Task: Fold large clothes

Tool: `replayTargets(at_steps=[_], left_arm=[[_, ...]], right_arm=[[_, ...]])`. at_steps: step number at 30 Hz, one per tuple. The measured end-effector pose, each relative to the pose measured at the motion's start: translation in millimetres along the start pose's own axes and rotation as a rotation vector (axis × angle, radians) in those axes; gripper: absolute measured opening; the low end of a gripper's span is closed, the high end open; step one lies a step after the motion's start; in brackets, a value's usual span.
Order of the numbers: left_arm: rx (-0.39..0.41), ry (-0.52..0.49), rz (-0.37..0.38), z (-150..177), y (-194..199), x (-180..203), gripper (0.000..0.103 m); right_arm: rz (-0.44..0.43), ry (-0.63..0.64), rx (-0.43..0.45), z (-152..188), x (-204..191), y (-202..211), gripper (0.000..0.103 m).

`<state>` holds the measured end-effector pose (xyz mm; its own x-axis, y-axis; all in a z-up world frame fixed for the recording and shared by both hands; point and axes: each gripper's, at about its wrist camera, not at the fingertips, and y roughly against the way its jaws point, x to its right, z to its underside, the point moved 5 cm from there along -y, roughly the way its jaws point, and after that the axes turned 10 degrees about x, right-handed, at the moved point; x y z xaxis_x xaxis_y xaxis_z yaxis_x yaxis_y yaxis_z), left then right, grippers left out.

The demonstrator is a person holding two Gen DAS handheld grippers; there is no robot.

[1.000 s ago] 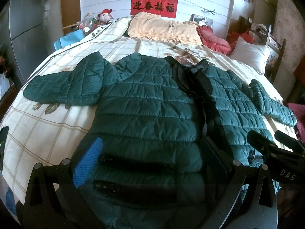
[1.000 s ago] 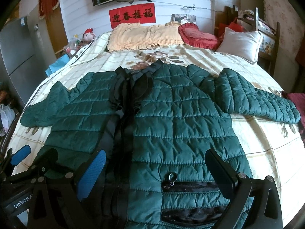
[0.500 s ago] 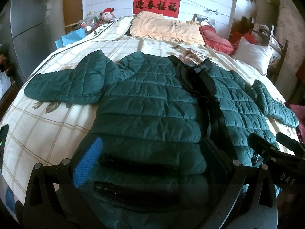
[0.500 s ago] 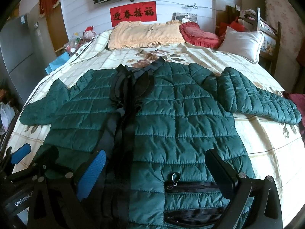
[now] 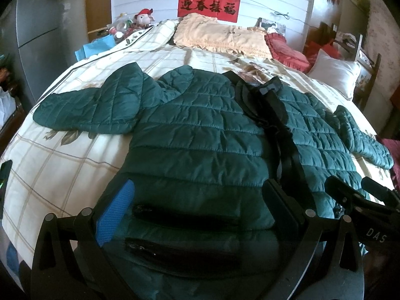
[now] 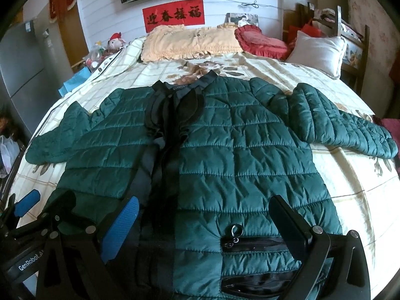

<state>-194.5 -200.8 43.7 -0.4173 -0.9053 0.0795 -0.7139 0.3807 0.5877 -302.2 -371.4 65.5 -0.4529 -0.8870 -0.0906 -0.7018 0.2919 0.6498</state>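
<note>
A dark green quilted jacket [image 5: 200,135] lies flat, front up, on the bed, with both sleeves spread out to the sides; it also shows in the right wrist view [image 6: 240,150]. Its black front placket and collar run up the middle. My left gripper [image 5: 197,200] is open and empty, over the jacket's left hem near the black pocket zips. My right gripper [image 6: 202,215] is open and empty, over the right hem near a zip pull [image 6: 235,230]. Each gripper shows at the edge of the other's view.
The bed has a cream checked cover [image 5: 62,165]. A beige pillow [image 5: 220,37], a red cushion [image 5: 285,50] and a white pillow [image 5: 335,75] lie at the head. A grey cabinet [image 5: 37,32] stands left, a wooden chair [image 6: 355,50] right.
Both grippers have drawn slightly back and lower toward the jacket's hem, so the jacket sits a little further up in both views. The jacket has not moved.
</note>
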Motion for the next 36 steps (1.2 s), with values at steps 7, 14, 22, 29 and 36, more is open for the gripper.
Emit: replayTargets(at_steps=[7,14,22,29,36], left_arm=[[0.0,-0.001,-0.001,0,-1,-1,0.102],[0.0,0.005,-0.004,0,-1,-4,0.102],[-0.001,0.012,-0.006,-1,-2,-9,0.102],[-0.006,0.016,-0.012,-1,-4,-13,0.102],[-0.01,0.017,-0.028,-1,-6,-18,0.102]], right_arm=[[0.0,0.003,0.007,0,-1,-2,0.103],[-0.004,0.005,0.004,0,-5,-3,0.103],[-0.012,0.006,0.004,-1,-11,-4,0.103],[-0.019,0.007,0.001,-2,-15,-6,0.103],[-0.011,0.011,0.004,-1,-15,-6,0.103]])
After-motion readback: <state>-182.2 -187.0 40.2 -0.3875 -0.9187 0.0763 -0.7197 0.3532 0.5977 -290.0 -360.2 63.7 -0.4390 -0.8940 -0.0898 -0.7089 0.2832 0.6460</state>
